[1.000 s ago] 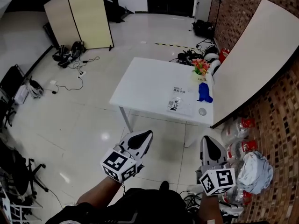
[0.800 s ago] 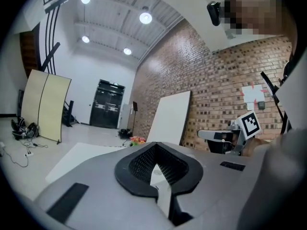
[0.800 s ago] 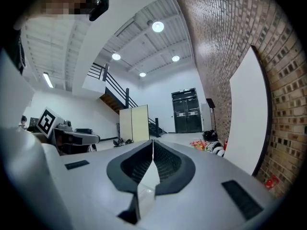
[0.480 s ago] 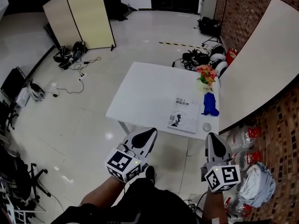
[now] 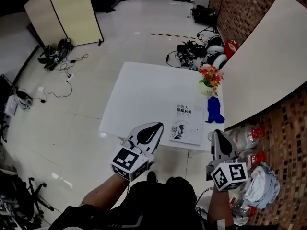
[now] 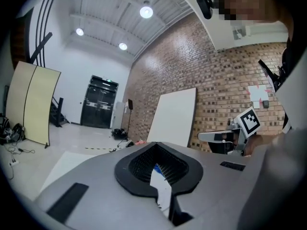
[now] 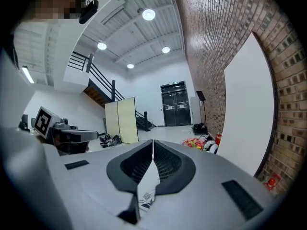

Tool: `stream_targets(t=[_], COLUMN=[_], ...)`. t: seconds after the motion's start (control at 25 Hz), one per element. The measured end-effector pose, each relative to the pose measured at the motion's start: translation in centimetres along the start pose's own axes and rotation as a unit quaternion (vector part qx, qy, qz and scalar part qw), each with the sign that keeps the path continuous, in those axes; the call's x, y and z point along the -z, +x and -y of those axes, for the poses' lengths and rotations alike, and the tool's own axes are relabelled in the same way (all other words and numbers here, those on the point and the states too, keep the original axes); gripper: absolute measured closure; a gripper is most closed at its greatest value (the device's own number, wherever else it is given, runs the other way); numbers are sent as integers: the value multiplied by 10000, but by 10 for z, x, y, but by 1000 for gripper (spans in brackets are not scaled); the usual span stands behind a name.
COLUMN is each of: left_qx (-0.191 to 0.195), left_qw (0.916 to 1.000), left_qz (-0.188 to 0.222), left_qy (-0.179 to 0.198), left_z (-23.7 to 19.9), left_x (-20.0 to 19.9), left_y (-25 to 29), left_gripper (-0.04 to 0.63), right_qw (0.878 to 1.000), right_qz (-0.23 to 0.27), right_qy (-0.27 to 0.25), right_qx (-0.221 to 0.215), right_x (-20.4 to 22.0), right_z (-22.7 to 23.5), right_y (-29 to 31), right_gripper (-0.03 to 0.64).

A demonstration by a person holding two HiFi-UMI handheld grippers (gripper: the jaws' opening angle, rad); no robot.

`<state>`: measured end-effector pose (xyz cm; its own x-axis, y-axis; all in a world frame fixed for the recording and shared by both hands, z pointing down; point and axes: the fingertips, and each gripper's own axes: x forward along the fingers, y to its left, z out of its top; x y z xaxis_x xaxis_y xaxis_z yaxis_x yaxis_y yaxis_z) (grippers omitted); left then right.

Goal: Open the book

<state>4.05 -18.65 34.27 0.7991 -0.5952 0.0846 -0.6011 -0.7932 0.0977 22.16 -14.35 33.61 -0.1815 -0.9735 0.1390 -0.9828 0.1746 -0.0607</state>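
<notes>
A closed white book (image 5: 186, 123) with dark print on its cover lies flat near the front right of the white table (image 5: 139, 97). My left gripper (image 5: 156, 126) hovers over the table's near edge, just left of the book, jaws shut and empty. To the right of the book, my right gripper (image 5: 217, 133) hangs at the table's front right corner, likewise shut on nothing. In the right gripper view, a strip of the book's cover (image 7: 146, 195) shows under the closed jaws. In the left gripper view, a bit of the blue thing (image 6: 154, 169) shows through the jaw hollow.
A blue object (image 5: 213, 110) and a pot of flowers (image 5: 210, 78) stand along the table's right edge. A large white board (image 5: 259, 66) leans on the brick wall at right. Bags (image 5: 259, 186) lie on the floor, bottom right; a folding screen (image 5: 62, 13) and cables are at far left.
The view has closed in on the table: table and book now sit nearer and larger. Both grippers have come up to the table's near edge, still shut.
</notes>
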Motion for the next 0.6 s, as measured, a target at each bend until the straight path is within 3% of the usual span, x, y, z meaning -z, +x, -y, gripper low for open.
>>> stream_targets(t=[0.28, 0.48, 0.6], left_qx=[-218, -505, -607], left_qw=[9996, 9965, 9919], left_qz=[-164, -662, -1068], left_qy=[-120, -89, -315], left_z=[-32, -51, -61], left_x=[12, 45, 81], left_y=[57, 107, 131], left_gripper=[600, 600, 601], right_qw=[9995, 9973, 9921], right_qz=[-314, -672, -1141], right_qy=[34, 260, 498], right_qx=[-40, -148, -174], right_x=[15, 42, 83], right_z=[41, 83, 103], right_y=[61, 101, 120], right_gripper=[615, 615, 615])
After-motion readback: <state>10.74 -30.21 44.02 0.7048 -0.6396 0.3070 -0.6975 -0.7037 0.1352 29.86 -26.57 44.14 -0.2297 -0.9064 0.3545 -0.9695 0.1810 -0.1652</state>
